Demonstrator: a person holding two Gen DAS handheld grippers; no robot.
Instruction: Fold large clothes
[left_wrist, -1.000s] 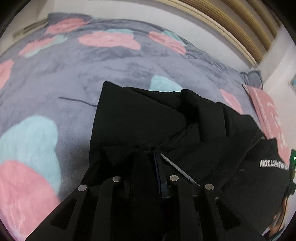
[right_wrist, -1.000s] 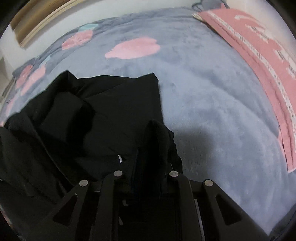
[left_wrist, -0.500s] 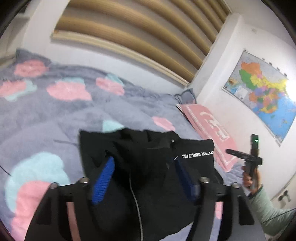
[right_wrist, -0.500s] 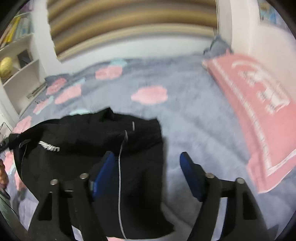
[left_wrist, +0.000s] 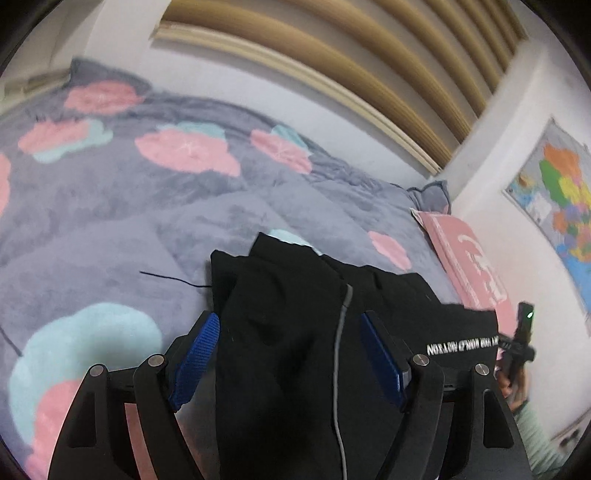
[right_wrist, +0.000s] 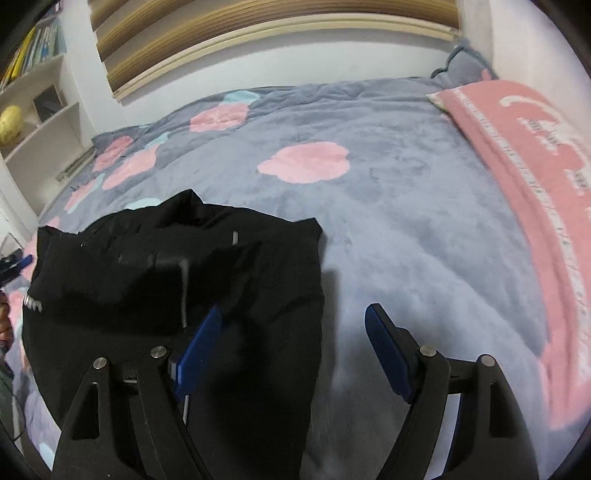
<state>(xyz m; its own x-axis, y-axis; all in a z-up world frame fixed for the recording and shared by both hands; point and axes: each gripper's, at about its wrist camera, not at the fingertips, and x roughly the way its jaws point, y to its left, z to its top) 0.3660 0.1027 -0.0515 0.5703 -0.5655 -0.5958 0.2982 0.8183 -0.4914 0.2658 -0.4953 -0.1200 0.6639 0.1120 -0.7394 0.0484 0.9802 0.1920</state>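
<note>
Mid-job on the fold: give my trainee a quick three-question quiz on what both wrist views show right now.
1. True or false: the left gripper is clamped shut on the black hoodie.
2. What lies along the bed's right edge? A) pink blanket B) laptop C) basket
3. Fill in: the hoodie's grey ____ runs between the left gripper's fingers.

Key: 1 false, its jaws are spread, like the right gripper; 2 A; 3 drawstring.
</note>
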